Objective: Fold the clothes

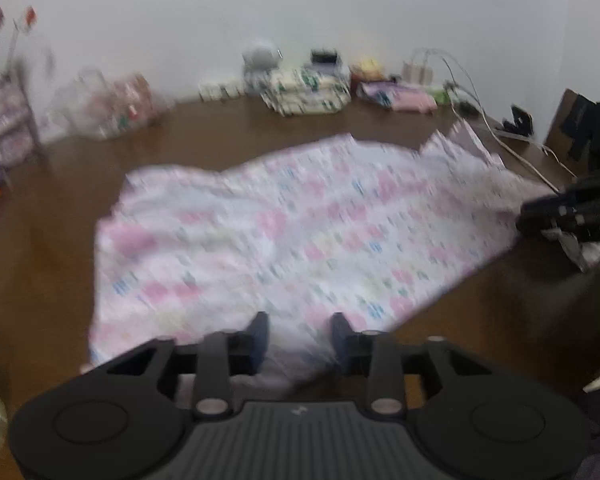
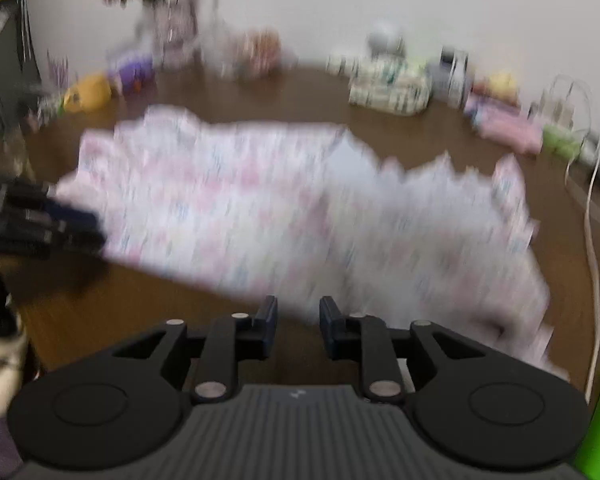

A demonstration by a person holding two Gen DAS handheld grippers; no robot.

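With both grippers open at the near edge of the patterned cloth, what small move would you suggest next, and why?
Probably ease the left gripper forward and close it on the near hem of the patterned garment. Its jaws stand apart with cloth between them but not pinched. The right gripper is open too, just short of the hem, and the garment lies spread on the brown table, not yet folded.

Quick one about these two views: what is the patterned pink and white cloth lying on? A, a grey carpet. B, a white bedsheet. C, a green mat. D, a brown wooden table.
D: the pink and white cloth is spread over a brown wooden table, whose bare surface shows all around the cloth's edges in both wrist views.
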